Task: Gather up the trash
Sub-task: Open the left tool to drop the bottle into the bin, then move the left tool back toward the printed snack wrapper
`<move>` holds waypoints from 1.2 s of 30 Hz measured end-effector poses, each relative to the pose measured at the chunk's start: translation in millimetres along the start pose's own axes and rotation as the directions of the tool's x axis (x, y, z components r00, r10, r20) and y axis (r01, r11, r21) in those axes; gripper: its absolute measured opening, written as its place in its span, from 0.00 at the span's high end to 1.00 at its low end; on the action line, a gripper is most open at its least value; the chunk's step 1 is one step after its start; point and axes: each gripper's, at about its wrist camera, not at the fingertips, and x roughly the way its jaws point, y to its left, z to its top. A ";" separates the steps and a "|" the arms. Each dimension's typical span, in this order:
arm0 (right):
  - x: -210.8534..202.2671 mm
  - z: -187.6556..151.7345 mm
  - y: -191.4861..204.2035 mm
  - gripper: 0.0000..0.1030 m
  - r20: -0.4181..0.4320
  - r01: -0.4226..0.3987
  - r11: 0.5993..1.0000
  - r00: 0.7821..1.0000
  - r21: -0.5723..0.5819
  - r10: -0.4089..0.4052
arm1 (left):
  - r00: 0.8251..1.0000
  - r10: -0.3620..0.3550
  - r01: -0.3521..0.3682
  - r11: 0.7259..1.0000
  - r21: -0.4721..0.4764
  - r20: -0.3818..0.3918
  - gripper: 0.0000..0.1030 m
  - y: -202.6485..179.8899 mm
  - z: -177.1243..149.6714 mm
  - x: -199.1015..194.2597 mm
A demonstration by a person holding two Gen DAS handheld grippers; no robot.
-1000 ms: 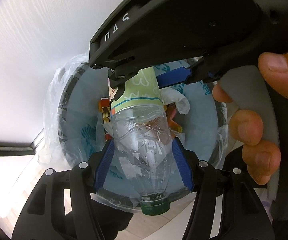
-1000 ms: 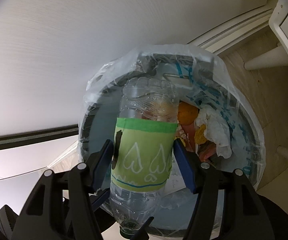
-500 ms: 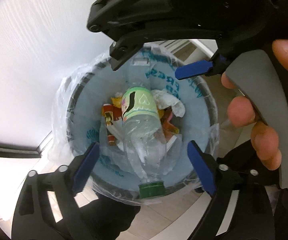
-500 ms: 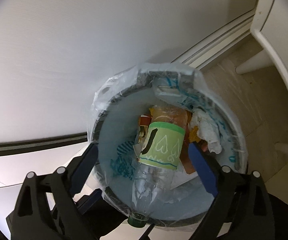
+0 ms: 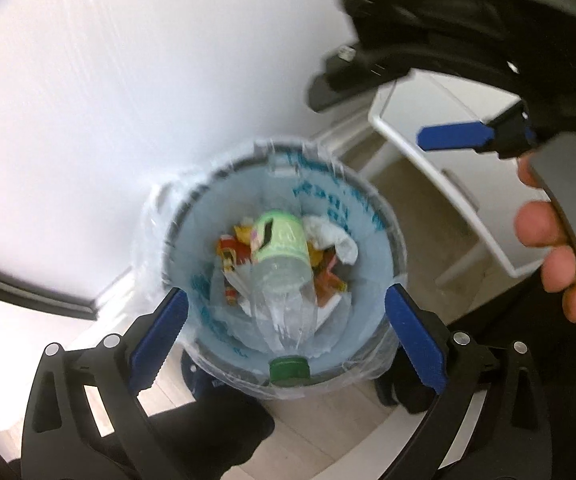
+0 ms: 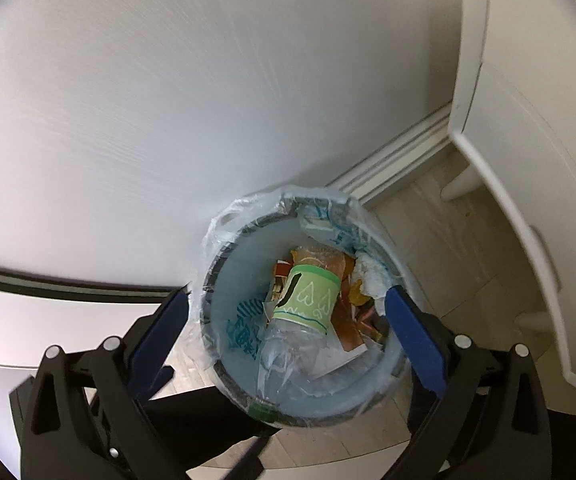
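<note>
Bottle: clear plastic bottle (image 5: 284, 280) with a pale green label lies slanted inside the bin, base down among the rubbish, green cap (image 5: 289, 368) resting up at the near rim.
Bin: round bin (image 6: 224, 280) lined with a clear plastic bag, standing on the floor against a white wall.
Contents: crumpled white paper (image 5: 334, 238) and coloured wrappers (image 6: 348, 320) lie beside and under the bottle.
Left gripper (image 5: 286, 338): jaws have just been opening and stand wide; nothing between the blue pads, bottle lying free below.
Right gripper (image 6: 286, 334): jaws have just been opening, likewise wide and empty, above the bin.
Hand (image 5: 548, 256): fingers wrap the right gripper's grey handle.
Furniture: white cabinet (image 6: 528, 160) on short legs stands right of the bin.
</note>
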 end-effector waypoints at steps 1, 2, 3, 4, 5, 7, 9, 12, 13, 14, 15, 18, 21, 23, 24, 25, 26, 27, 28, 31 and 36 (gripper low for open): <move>-12.5 -0.7 2.0 0.07 0.024 0.001 1.000 1.000 -0.013 -0.001 | 1.000 -0.004 0.004 1.000 -0.001 0.009 0.07 -0.5 0.5 -4.3; -22.7 -2.1 4.2 0.07 0.048 0.004 1.000 0.999 -0.023 -0.003 | 1.000 -0.006 0.006 1.000 -0.002 0.022 0.07 -1.0 0.9 -10.4; -31.9 -2.8 6.4 0.07 0.071 0.006 1.000 0.997 -0.030 -0.004 | 0.999 -0.004 0.004 1.000 0.002 0.042 0.07 -2.2 1.0 -18.5; -47.1 -3.9 7.9 0.07 0.104 0.007 0.999 0.995 -0.036 -0.003 | 0.998 -0.004 0.004 1.000 0.008 0.055 0.07 -2.7 1.7 -24.3; -55.5 -5.1 7.5 0.07 0.121 0.006 0.999 0.993 -0.038 -0.001 | 0.998 -0.005 0.004 1.000 0.012 0.064 0.07 -4.1 3.0 -29.8; -76.6 -6.4 7.2 0.07 0.158 0.006 0.999 0.987 -0.040 0.001 | 0.996 -0.008 0.006 1.000 0.023 0.085 0.07 -7.6 5.8 -39.9; -95.8 -6.3 1.4 0.07 0.188 0.005 1.000 0.982 -0.029 0.000 | 0.994 -0.008 0.004 0.999 0.037 0.112 0.07 -12.3 10.2 -53.4; -121.1 -8.2 -7.1 0.07 0.237 -0.009 1.000 0.971 0.000 0.008 | 0.989 -0.019 0.011 0.998 0.058 0.144 0.07 -20.6 17.0 -67.7; -130.7 -9.9 -11.5 0.07 0.255 -0.014 1.000 0.967 0.010 0.011 | 0.988 -0.023 0.012 0.997 0.072 0.156 0.07 -25.5 20.1 -73.3; -139.0 -11.4 -15.4 0.07 0.269 -0.017 1.000 0.963 0.019 0.012 | 0.986 -0.030 0.015 0.996 0.085 0.167 0.07 -30.4 22.6 -78.0; -146.9 -12.2 -18.5 0.07 0.281 -0.021 0.999 0.959 0.026 0.013 | 0.983 -0.041 0.024 0.995 0.099 0.177 0.07 -34.5 24.5 -82.7; -172.7 -17.8 -33.7 0.07 0.318 0.006 0.999 0.948 0.046 -0.020 | 0.980 -0.069 0.042 0.989 0.140 0.189 0.07 -50.4 32.7 -91.2; -196.7 -21.1 -49.8 0.07 0.352 0.025 0.997 0.935 0.069 -0.048 | 0.974 -0.083 0.044 0.982 0.183 0.212 0.07 -67.5 39.6 -100.6; -212.5 -22.7 -63.3 0.07 0.380 0.040 0.995 0.922 0.096 -0.074 | 0.969 -0.095 0.048 0.978 0.205 0.228 0.07 -78.7 45.6 -108.5; -218.5 -23.5 -69.2 0.07 0.391 0.043 0.993 0.917 0.107 -0.082 | 0.967 -0.097 0.047 0.976 0.212 0.234 0.07 -82.9 48.0 -111.3; -226.4 -23.7 -75.8 0.07 0.405 0.049 0.991 0.909 0.122 -0.095 | 0.965 -0.100 0.045 0.974 0.221 0.243 0.07 -88.7 52.2 -114.9; -234.3 -23.3 -82.0 0.07 0.417 0.053 0.989 0.903 0.140 -0.108 | 0.963 -0.103 0.045 0.973 0.226 0.251 0.07 -93.8 56.2 -118.1; -242.7 -22.2 -87.3 0.07 0.431 0.050 0.986 0.895 0.156 -0.114 | 0.959 -0.110 0.049 0.972 0.231 0.261 0.07 -100.4 62.1 -122.6; -248.0 -21.9 -90.5 0.07 0.441 0.051 0.985 0.889 0.165 -0.120 | 0.957 -0.116 0.052 0.971 0.234 0.268 0.07 -103.8 65.2 -125.9; -268.1 -23.6 -102.2 0.07 0.486 0.088 0.977 0.856 0.196 -0.175 | 0.945 -0.138 0.061 0.965 0.254 0.295 0.07 -119.9 78.8 -139.2; -293.0 -28.7 -120.1 0.07 0.531 0.124 0.967 0.816 0.222 -0.226 | 0.932 -0.175 0.072 0.948 0.312 0.318 0.07 -148.4 95.0 -157.5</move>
